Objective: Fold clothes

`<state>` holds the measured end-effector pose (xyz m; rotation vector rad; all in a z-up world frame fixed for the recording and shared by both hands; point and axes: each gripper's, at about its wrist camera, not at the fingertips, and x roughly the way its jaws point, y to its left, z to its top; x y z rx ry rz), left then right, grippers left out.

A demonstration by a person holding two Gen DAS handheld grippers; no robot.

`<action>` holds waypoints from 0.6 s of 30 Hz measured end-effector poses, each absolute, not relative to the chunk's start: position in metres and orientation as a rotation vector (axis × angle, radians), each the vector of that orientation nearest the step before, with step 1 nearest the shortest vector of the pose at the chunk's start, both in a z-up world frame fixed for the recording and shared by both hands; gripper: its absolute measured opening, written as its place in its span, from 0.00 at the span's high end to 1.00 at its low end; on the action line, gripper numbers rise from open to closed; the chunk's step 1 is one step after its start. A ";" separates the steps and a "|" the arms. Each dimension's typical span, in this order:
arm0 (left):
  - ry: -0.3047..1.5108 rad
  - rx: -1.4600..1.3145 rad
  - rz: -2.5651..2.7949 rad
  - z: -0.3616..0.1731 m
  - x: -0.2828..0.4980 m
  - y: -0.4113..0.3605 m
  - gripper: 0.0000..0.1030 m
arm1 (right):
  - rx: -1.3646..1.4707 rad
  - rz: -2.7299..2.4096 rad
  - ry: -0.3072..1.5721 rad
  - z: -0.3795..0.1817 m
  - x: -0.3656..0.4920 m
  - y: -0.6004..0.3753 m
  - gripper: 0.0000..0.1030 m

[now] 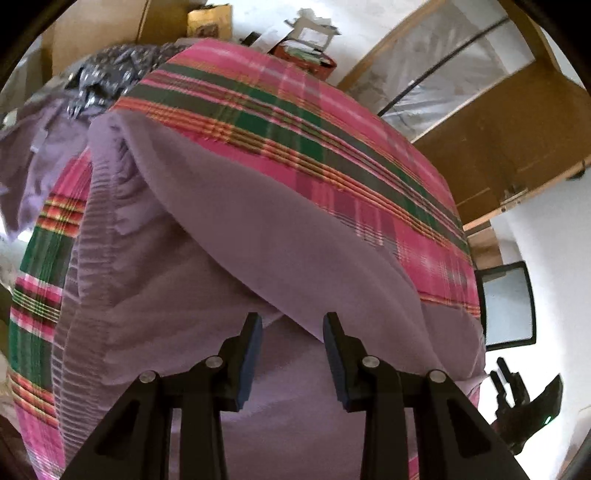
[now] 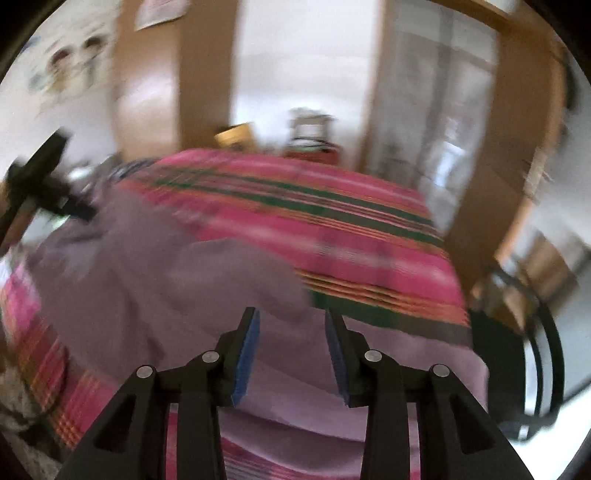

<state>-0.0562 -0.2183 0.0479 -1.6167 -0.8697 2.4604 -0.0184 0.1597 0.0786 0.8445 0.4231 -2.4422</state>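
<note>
A lilac garment [image 1: 229, 258] lies spread on a bed with a pink, green and orange plaid cover [image 1: 295, 122]. One part of it is folded over in a broad flap, and a ribbed hem runs down its left side. My left gripper [image 1: 292, 321] hovers over the near end of the garment, jaws apart and nothing between the pads. In the blurred right wrist view the same garment [image 2: 155, 266] fills the lower left. My right gripper [image 2: 290, 317] is over its near right edge, open and empty. The left gripper [image 2: 40, 184] shows at the far left there, and the right gripper [image 1: 517, 391] shows at the bed's right edge.
A dark patterned garment [image 1: 107, 74] and another lilac piece [image 1: 33, 155] lie at the back left of the bed. Behind the bed are a red box [image 1: 306, 59] and a cardboard box [image 1: 207, 22]. A wooden wardrobe [image 1: 517, 129] and a black-framed object [image 1: 509, 302] stand to the right.
</note>
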 end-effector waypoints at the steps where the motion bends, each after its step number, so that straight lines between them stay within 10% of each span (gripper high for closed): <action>1: -0.873 -1.618 2.470 0.048 -0.057 -0.223 0.66 | 0.831 -2.410 0.437 0.077 -0.017 0.149 0.63; 18: -1.084 -1.646 2.424 0.055 -0.052 -0.278 0.66 | 0.874 -2.150 0.808 0.036 0.000 0.069 0.63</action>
